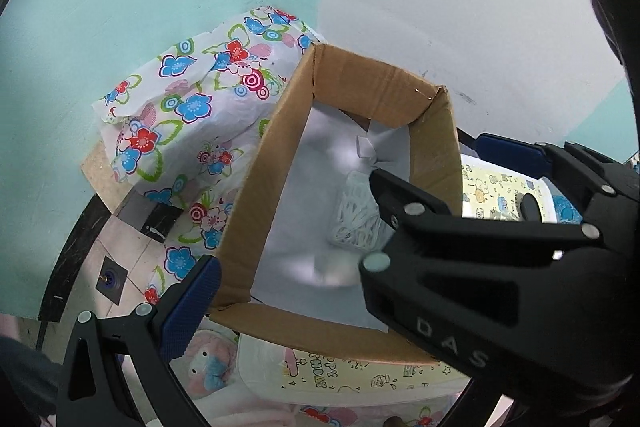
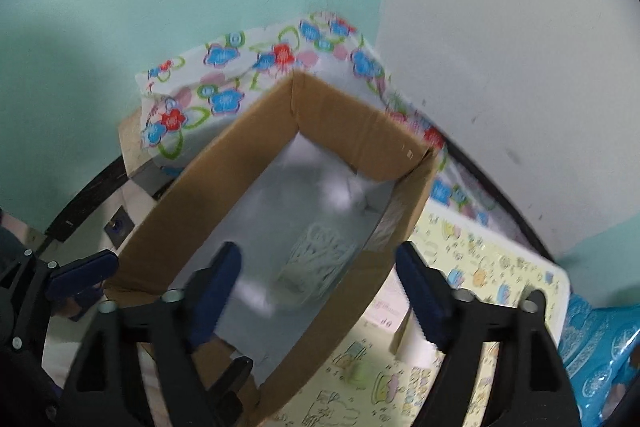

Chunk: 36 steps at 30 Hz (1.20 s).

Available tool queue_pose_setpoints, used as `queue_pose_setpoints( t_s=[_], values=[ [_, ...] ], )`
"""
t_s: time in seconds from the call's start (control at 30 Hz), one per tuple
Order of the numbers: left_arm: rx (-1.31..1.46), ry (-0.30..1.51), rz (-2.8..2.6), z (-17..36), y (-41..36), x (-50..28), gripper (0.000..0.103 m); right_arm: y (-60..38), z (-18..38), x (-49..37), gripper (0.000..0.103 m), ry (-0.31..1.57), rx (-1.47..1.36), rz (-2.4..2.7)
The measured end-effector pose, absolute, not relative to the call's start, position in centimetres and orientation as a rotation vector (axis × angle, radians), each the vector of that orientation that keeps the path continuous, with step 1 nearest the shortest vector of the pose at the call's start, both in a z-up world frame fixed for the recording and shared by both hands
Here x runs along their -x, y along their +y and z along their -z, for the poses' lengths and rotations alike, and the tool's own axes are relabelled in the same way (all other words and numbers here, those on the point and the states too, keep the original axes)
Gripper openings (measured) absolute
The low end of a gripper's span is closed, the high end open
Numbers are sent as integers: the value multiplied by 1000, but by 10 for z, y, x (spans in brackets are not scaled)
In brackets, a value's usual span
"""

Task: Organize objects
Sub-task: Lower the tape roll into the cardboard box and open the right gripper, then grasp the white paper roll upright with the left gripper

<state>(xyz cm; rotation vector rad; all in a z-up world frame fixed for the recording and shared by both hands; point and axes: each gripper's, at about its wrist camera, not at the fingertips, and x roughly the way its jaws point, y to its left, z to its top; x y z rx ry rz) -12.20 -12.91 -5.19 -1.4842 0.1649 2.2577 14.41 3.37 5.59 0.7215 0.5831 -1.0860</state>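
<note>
box: open cardboard box [image 1: 256,187] on the flower-print cloth [image 1: 192,107], pushed into the wall corner, lined with grey-white sheet [image 1: 304,219]
clips: clear bag of white paper clips [image 1: 356,219] lying inside box on the liner, toward its right wall
left gripper [image 1: 340,211]: fingers spread wide, released, straddling the box, nothing held
right gripper [image 2: 320,291]: fingers apart, released, over box near edge just short of the clips; one finger inside box, other outside its right wall
mat: yellow cartoon mat [image 2: 472,307] right of box
blur: right view smeared
</note>
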Motion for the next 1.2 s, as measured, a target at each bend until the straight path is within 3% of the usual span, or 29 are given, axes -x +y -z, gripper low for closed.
queue_pose_setpoints(
  t_s=[0.7,0.9,1.2],
  values=[
    [1344,331,-2224,18,-62,67,103,93,-54,-33,86,514,-791,1176],
    [1320,368,-2169,30,-22,37,103,116,-20,27,87,475,-858,1263],
    [1307,334,-2124,94,29,-8,103,137,62,83,87,519,-953,1320]
  ],
)
